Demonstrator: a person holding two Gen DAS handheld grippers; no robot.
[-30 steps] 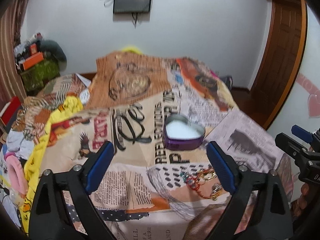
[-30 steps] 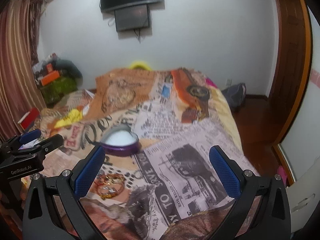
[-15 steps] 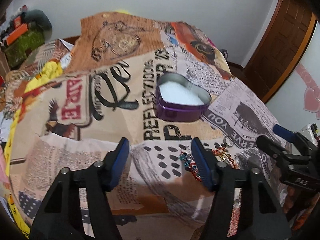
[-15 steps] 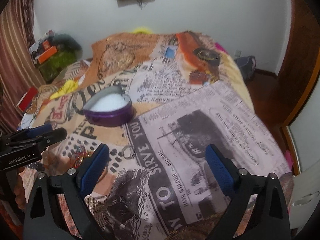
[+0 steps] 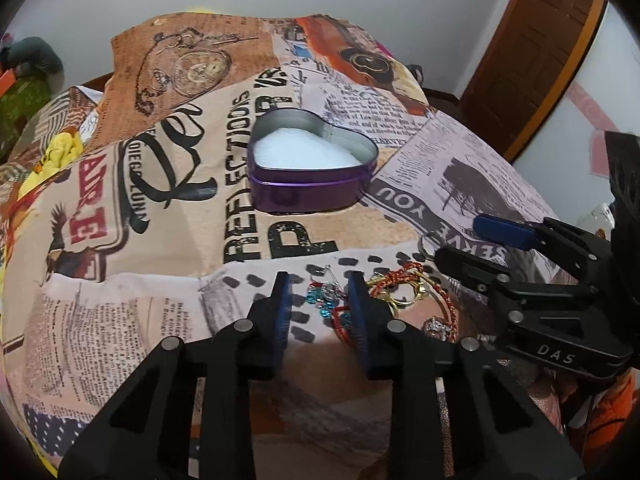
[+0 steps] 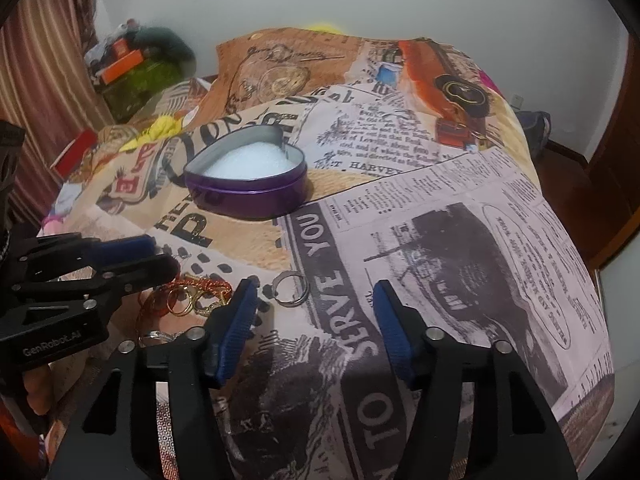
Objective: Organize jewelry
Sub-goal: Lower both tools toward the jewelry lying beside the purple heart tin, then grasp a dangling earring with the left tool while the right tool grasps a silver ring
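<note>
A purple heart-shaped tin (image 5: 312, 178) with a white foam lining sits open on the printed bedspread; it also shows in the right wrist view (image 6: 248, 184). A pile of jewelry lies nearer me: a blue beaded earring (image 5: 324, 294), red cord bracelets and gold rings (image 5: 404, 288), (image 6: 196, 298), and a silver ring (image 6: 292, 288). My left gripper (image 5: 318, 292) is low over the pile, jaws narrowed around the blue earring but apart. My right gripper (image 6: 314, 294) is open, just right of the silver ring.
The bedspread (image 6: 440, 240) covers the whole bed and drops off at the right toward a wooden door (image 5: 532, 60). Cluttered boxes and bags (image 6: 132, 64) stand at the far left by a curtain.
Both grippers have come down and forward toward the jewelry pile. The left jaws have narrowed from wide open to a small gap around the blue earring. The right jaws have narrowed somewhat.
</note>
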